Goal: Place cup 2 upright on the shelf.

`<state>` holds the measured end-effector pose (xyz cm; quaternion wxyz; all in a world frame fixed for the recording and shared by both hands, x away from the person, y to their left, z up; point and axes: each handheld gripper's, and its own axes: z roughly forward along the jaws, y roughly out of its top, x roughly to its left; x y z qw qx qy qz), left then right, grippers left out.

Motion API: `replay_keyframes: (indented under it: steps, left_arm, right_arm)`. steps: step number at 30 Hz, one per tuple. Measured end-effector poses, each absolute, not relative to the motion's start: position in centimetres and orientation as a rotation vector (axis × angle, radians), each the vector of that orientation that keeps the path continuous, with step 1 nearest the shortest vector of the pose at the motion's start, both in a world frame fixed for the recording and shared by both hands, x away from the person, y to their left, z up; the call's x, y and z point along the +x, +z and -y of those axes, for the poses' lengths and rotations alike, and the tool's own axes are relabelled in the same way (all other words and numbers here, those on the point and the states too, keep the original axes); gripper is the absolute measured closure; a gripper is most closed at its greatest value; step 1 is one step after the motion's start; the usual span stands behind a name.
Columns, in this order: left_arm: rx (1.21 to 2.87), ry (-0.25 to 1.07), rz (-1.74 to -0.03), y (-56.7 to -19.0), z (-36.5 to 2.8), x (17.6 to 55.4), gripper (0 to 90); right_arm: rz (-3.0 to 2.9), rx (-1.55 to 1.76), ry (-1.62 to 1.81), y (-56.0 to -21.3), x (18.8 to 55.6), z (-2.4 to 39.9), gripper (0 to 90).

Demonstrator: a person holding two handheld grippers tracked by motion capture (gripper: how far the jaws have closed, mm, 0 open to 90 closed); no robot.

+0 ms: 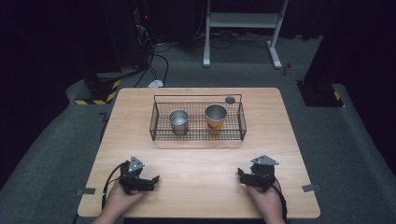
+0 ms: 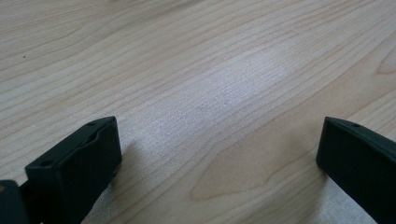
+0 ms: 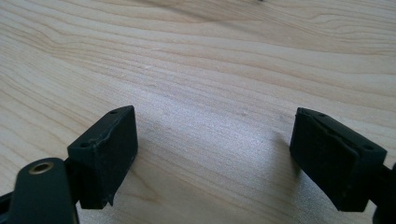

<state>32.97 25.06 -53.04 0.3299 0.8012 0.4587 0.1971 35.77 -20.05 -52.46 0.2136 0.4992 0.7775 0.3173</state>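
My jaws are matt black. Under them the desk is pale wood with wavy brown grain. Toward its far edge, a black wire basket holds a plain silver cup and an orange-banded silver cup.

My left tool rests low in my left hand, jaws spread wide — nothing between them. My right tool sits the same way in my right hand, jaws parted and empty, well apart from the left one — both forearms behind them.
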Motion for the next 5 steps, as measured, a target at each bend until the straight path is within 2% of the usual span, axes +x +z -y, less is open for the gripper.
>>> replay_keyframes:
  steps: [5]
  left_arm:
    - [2.096, 0.515, -1.199, -53.04, -25.06, 32.97, 0.3]
  right_arm:
    - [-2.158, 1.385, 0.880, -52.46, 35.78, 20.05, 15.0]
